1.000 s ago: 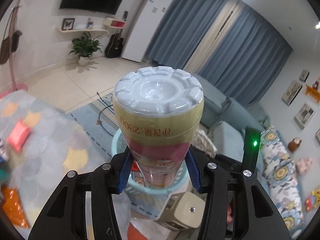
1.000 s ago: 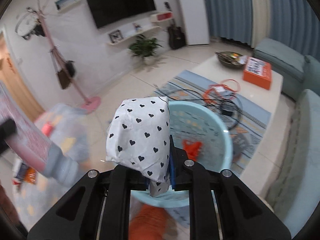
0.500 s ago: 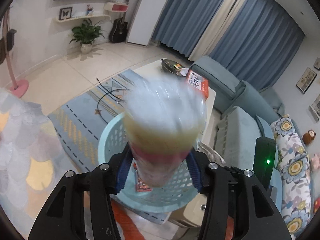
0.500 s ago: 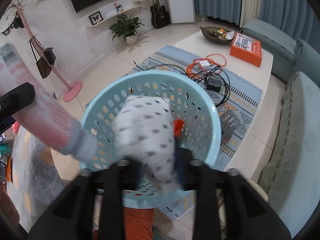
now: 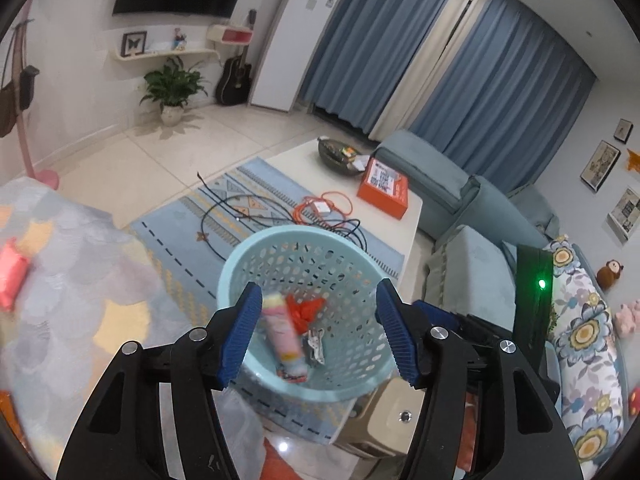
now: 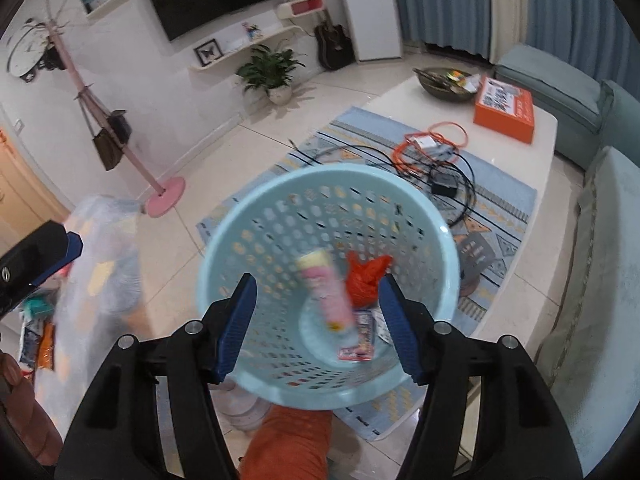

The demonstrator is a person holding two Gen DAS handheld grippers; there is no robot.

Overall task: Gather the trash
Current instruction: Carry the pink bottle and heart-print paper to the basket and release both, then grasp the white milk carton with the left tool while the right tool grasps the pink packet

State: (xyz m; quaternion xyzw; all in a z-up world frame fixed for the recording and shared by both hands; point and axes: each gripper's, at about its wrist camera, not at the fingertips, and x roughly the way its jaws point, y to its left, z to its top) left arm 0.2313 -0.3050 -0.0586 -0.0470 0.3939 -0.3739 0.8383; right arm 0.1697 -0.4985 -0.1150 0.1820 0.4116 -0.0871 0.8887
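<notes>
A light blue perforated basket [image 5: 240, 276] stands below both grippers; it also shows in the right wrist view [image 6: 248, 216]. Inside it lie a pink and yellow bottle [image 5: 282, 330] [image 6: 328, 296], a crumpled orange wrapper [image 5: 306, 308] [image 6: 366, 276] and small packets [image 6: 358, 344]. My left gripper [image 5: 320, 332] is open and empty above the basket. My right gripper [image 6: 320, 328] is open and empty above the basket. The left gripper's tip [image 6: 44, 256] shows at the left edge of the right wrist view.
A patterned cloth [image 5: 60, 264] with a pink packet [image 5: 12, 276] lies to the left. A low white table [image 5: 408, 216] behind the basket holds an orange box [image 5: 382, 192], cables [image 5: 328, 208] and a dark bowl [image 5: 336, 154]. A blue sofa [image 5: 472, 256] is on the right.
Both grippers have opened. The bottle has left my left gripper and the heart-patterned wrap has left my right gripper. The bottle now lies in the basket.
</notes>
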